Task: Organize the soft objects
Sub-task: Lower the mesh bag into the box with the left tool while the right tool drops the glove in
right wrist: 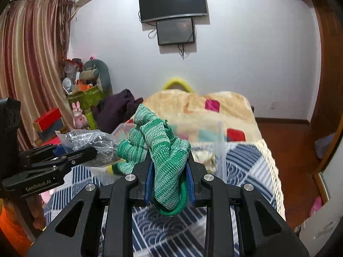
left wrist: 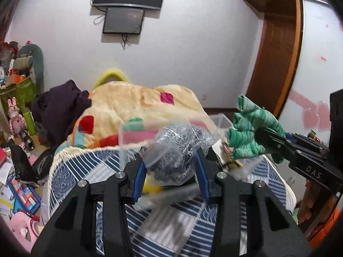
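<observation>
My left gripper (left wrist: 171, 167) is shut on a clear plastic bag of grey knitwear (left wrist: 178, 150) and holds it above the bed. It also shows at the left of the right wrist view (right wrist: 90, 150), with the bag (right wrist: 90, 141). My right gripper (right wrist: 169, 171) is shut on a bunched green striped knit glove (right wrist: 163, 147), lifted over the bed; it shows at the right of the left wrist view (left wrist: 259, 137) with the glove (left wrist: 250, 128). A clear plastic box (right wrist: 218, 141) stands on the bed just beyond both grippers, partly hidden by them.
The bed has a blue-and-white patterned cover (right wrist: 242, 162) and a cream blanket with coloured squares (left wrist: 137, 105). A dark purple garment (left wrist: 57, 109) lies at the bed's left. Toys and clutter (left wrist: 19, 192) fill the floor at left. A wardrobe (left wrist: 278, 53) stands at right.
</observation>
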Demonstrator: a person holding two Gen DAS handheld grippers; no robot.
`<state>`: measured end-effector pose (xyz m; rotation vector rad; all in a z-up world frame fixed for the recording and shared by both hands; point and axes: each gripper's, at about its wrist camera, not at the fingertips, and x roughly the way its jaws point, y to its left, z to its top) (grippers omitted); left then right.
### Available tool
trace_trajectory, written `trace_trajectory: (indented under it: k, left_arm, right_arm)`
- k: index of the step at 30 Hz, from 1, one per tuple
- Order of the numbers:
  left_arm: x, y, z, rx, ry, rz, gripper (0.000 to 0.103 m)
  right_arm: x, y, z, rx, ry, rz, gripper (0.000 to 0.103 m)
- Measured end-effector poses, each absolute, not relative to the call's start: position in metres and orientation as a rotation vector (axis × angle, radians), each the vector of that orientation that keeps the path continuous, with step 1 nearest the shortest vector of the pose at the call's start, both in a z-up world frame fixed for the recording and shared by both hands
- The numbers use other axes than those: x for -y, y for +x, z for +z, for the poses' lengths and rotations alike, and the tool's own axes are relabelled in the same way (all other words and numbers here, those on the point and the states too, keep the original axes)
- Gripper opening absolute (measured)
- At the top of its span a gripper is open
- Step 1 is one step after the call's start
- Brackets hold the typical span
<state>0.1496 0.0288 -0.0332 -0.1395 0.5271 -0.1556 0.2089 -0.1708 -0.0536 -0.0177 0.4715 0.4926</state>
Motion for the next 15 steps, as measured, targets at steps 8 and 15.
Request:
trace_trajectory:
  k: [8,15]
  left_arm:
    - [-0.04,0.193,-0.041,-0.55,-0.179,-0.112,0.042]
    - [-0.032,0.224,-0.072,-0.637,-0.153,-0.108,0.042]
  right_arm:
    - [0.143,0.236,-0.063,-0.503,-0.035,0.501,0.024]
    - [0.122,0.257,-0.088,-0.598,-0.069,0.516,0.024]
